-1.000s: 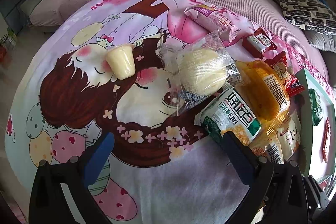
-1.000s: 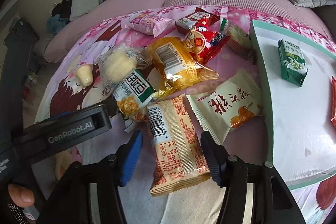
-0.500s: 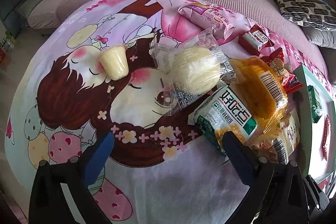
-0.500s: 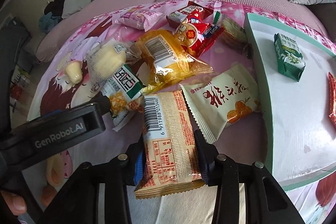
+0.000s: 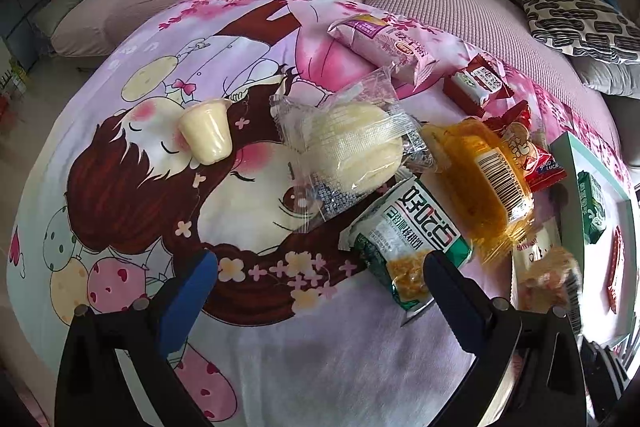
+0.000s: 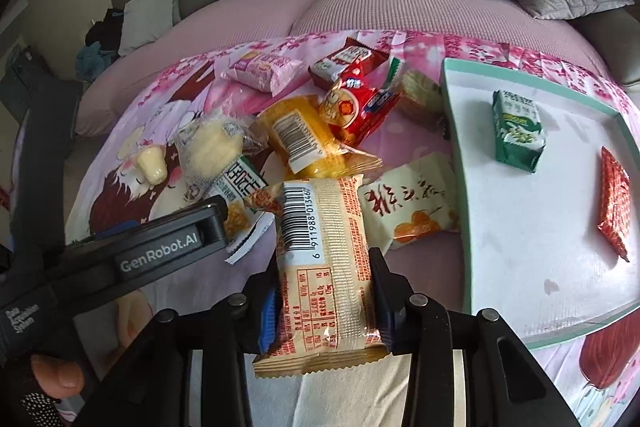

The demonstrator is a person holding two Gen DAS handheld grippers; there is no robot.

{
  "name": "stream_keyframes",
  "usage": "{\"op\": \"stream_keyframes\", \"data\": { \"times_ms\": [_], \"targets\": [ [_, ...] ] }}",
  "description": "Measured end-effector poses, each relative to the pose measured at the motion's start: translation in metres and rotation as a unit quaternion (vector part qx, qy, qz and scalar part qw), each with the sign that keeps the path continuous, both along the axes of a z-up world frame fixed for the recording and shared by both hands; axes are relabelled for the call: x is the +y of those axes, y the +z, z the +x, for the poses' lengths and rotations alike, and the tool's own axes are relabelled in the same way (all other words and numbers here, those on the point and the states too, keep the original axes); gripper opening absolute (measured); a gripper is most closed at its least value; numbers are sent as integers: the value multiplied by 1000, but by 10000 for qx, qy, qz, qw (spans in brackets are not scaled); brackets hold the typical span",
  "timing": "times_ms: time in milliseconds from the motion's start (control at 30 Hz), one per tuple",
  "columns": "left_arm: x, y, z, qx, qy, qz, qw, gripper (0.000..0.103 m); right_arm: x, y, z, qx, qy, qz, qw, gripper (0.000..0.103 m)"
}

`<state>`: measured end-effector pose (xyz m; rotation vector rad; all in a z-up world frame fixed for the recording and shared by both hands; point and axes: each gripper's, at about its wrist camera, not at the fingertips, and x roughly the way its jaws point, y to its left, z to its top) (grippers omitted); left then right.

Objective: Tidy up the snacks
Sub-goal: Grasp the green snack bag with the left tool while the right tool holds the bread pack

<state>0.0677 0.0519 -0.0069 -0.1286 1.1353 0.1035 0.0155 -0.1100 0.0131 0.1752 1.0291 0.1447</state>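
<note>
The right tool [image 6: 326,301] is clamped on a long beige snack packet [image 6: 320,267], its blue pads pressing both long sides of the wrapper; the barcode end sticks out ahead of the fingers. Just beyond that packet lie a white packet with red lettering [image 6: 408,207] and a yellow packet [image 6: 304,139], with a red packet [image 6: 356,107] further ahead. To the right of this tool sits a shallow white tray [image 6: 520,227] holding a green carton [image 6: 518,129] and a red foil packet [image 6: 614,199].

The left tool [image 5: 320,271] stands open over the cartoon-printed cloth [image 5: 120,195], gripping nothing. A green-and-white packet [image 5: 404,239] touches its right finger [image 5: 452,291]. Ahead lie a clear-wrapped pale bun [image 5: 352,147] and, to the left, a small pudding cup [image 5: 206,133].
</note>
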Motion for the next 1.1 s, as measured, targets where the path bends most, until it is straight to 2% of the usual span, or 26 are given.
{"op": "stream_keyframes", "data": {
  "times_ms": [233,433,600,867,1100],
  "targets": [
    [-12,1,9,-54,-111,-77,9999,102,-22,11,-2,-174,-359,-91,9992,41],
    [-23,-6,19,45,-151,-70,9999,102,-53,21,-4,-332,-878,-325,9951,41],
    [-23,-11,26,93,-40,-264,9996,102,-76,18,-3,-214,-1212,-365,9917,41],
    [-34,-18,33,120,-114,-246,9996,102,-85,13,-2,-122,-1227,-354,9917,41],
    [-31,-25,35,163,-66,-390,9991,102,-84,9,-2,-53,-1243,-367,9916,41]
  ]
}}
